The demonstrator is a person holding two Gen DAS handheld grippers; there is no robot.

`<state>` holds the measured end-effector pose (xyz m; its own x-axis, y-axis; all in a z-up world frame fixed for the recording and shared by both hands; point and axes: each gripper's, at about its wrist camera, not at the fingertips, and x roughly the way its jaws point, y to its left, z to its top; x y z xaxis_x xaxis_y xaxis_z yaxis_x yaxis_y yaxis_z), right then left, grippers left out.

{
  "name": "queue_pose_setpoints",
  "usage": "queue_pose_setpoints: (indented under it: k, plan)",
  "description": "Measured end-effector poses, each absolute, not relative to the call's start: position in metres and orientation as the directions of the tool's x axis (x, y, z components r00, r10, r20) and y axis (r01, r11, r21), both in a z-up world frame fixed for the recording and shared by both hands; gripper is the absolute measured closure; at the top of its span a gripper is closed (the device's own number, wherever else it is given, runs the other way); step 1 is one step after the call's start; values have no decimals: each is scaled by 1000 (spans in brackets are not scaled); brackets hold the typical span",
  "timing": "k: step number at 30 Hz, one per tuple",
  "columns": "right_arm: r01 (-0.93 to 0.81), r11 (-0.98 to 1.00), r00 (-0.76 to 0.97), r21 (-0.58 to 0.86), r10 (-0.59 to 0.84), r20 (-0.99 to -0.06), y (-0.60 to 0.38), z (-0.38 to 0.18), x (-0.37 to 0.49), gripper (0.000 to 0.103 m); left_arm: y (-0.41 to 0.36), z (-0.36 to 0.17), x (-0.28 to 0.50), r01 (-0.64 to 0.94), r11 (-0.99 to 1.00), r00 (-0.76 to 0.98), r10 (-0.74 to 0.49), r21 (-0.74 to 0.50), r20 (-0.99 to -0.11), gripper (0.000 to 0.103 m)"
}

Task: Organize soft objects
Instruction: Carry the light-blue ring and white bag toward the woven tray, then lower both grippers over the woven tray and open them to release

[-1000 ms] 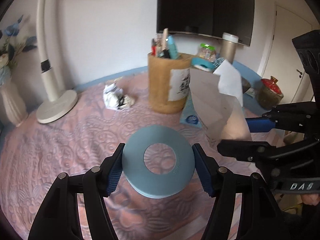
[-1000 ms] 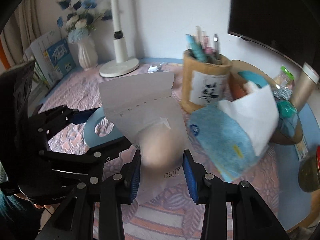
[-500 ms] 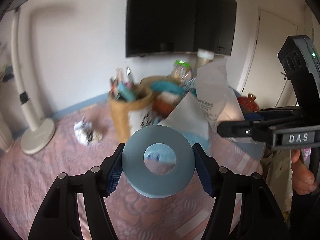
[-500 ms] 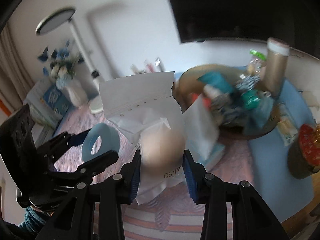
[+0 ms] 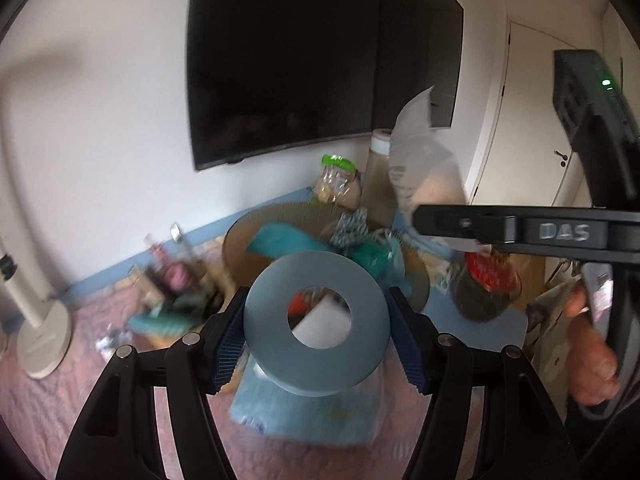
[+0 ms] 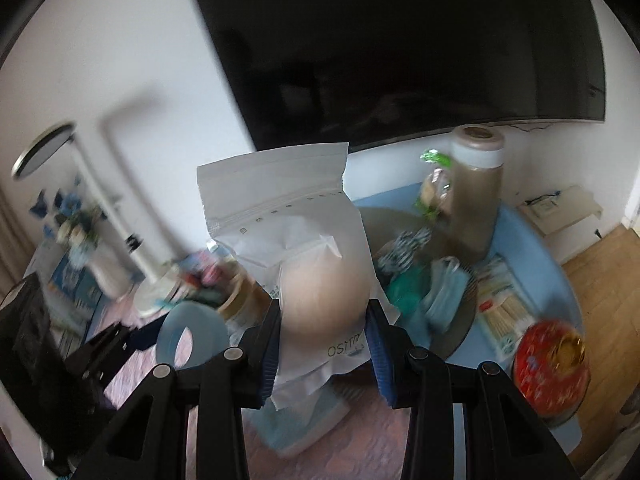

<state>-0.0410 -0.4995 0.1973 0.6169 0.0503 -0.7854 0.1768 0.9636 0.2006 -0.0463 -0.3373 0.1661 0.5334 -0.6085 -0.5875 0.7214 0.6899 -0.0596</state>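
My left gripper (image 5: 316, 330) is shut on a flat grey-blue ring (image 5: 280, 332) and holds it in the air above the pink quilted table. The ring also shows at the left of the right wrist view (image 6: 168, 336). My right gripper (image 6: 324, 344) is shut on a white zip pouch with a beige round sponge inside (image 6: 304, 264), held upright. The pouch also shows at the upper right of the left wrist view (image 5: 424, 168). A round woven basket (image 5: 280, 216) holding teal and patterned soft items lies beyond both grippers.
A blue tissue pack (image 5: 312, 408) lies on the table below the ring. A pen holder (image 5: 176, 284), a white lamp base (image 5: 40, 340), a brown canister (image 6: 476, 196), a red-lidded jar (image 6: 552, 364) and a wall television (image 5: 320, 52) stand around the basket.
Both grippers have risen and swung right, away from the pen holder toward the basket. Each keeps its hold: the left on the ring, the right on the pouch.
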Motion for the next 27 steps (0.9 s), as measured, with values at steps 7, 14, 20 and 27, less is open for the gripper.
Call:
queue_pose_setpoints:
  k: [7, 14, 20, 27]
  plan:
    - [317, 911, 598, 264, 24, -801, -547, 174, 25, 64, -379, 170, 9, 655, 746, 547, -578, -119, -606, 38]
    - [333, 918, 564, 214, -12, -826, -561, 153, 79, 65, -415, 148, 31, 622, 782, 580, -500, -46, -643, 37]
    - [315, 911, 545, 266, 55, -837, -568, 133, 100, 45, -410, 138, 40, 587, 806, 573, -483, -80, -662, 22]
    - [341, 885, 561, 319, 81, -824, -570, 141, 71, 44, -382, 159, 13, 638, 764, 559, -548, -100, -622, 22]
